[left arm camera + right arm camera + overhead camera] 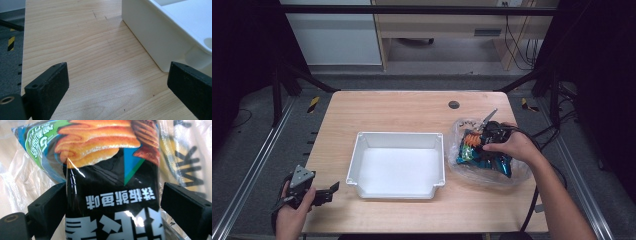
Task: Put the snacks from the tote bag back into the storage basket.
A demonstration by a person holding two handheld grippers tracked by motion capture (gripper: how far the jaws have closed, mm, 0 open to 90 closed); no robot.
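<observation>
The counter (402, 107) is pale wood with rounded corners and a small dark round hole (454, 104) near its far edge. A white tray (396, 165) sits on it near the middle, close to the near edge, its inside bare. Just to the tray's right lies a clear plastic bag (487, 155) holding snack packets (477, 154) in blue, black and orange. The left part of the counter shows bare wood grain.

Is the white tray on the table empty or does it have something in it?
Empty: the white tray shows only its bare white floor in the high view.
</observation>
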